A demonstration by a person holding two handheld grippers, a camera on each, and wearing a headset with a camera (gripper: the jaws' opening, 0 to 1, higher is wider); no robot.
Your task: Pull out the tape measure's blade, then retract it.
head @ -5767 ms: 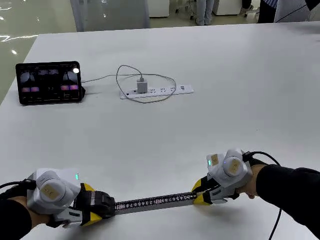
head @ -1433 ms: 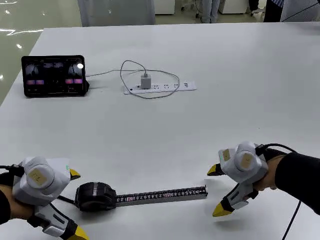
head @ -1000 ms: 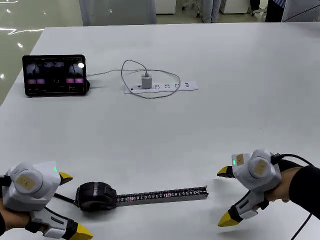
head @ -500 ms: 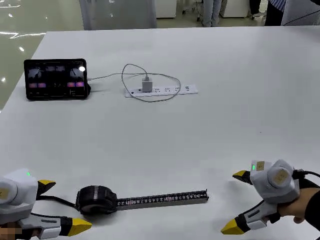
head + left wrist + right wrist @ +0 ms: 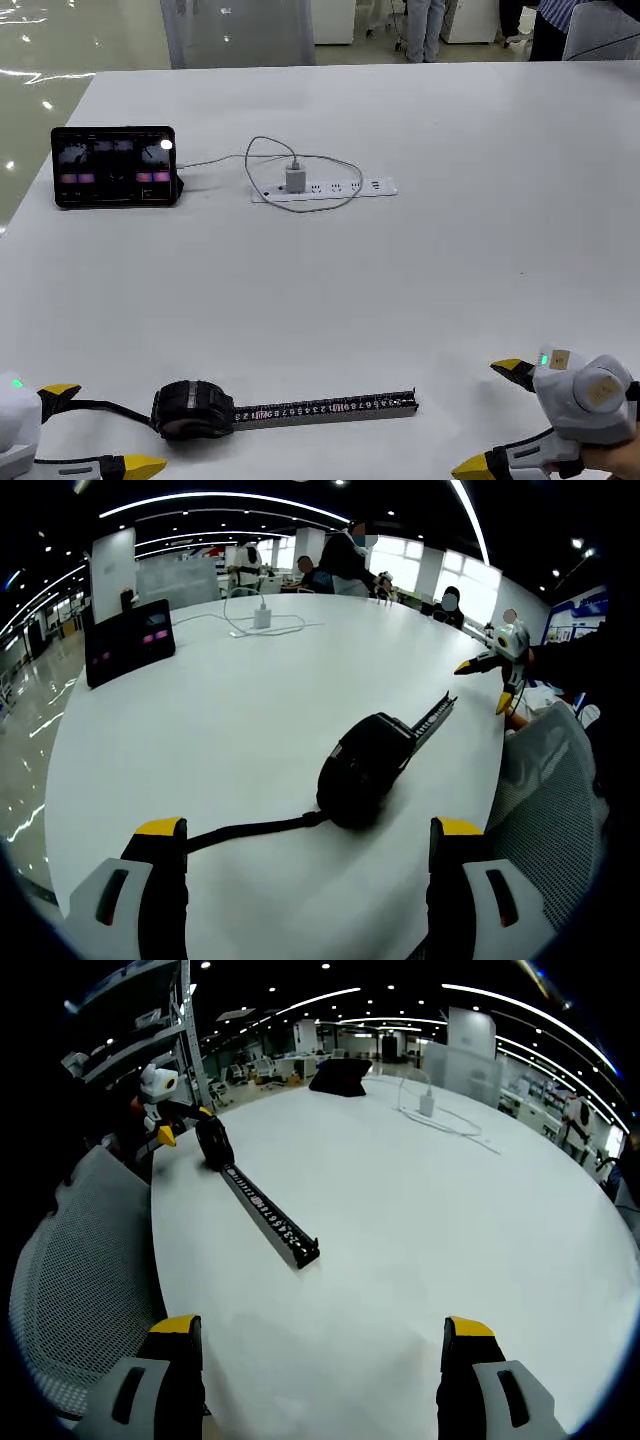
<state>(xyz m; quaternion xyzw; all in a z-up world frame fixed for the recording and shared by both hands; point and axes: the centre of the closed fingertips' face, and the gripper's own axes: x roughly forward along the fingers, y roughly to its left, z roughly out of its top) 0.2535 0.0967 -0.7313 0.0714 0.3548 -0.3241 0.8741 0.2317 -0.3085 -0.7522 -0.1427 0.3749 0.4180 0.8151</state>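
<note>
The black tape measure case (image 5: 190,409) lies on the white table near the front edge. Its blade (image 5: 325,408) lies flat, pulled out to the right. A black strap (image 5: 110,409) runs left from the case. My left gripper (image 5: 100,428) is open at the bottom left, apart from the case and holding nothing. My right gripper (image 5: 488,417) is open at the bottom right, well clear of the blade's end. In the left gripper view the case (image 5: 365,765) lies just ahead of the open jaws. In the right gripper view the blade (image 5: 265,1218) lies ahead to the left.
A dark tablet (image 5: 114,166) stands at the far left of the table (image 5: 450,230). A white power strip (image 5: 325,188) with a charger and looped cable lies behind the middle. A mesh chair (image 5: 80,1290) sits by the near edge. People stand beyond the far edge.
Both grippers have let go of the tape measure, opened, and drawn outward and back toward the near edge. The blade stays pulled out on the table.
</note>
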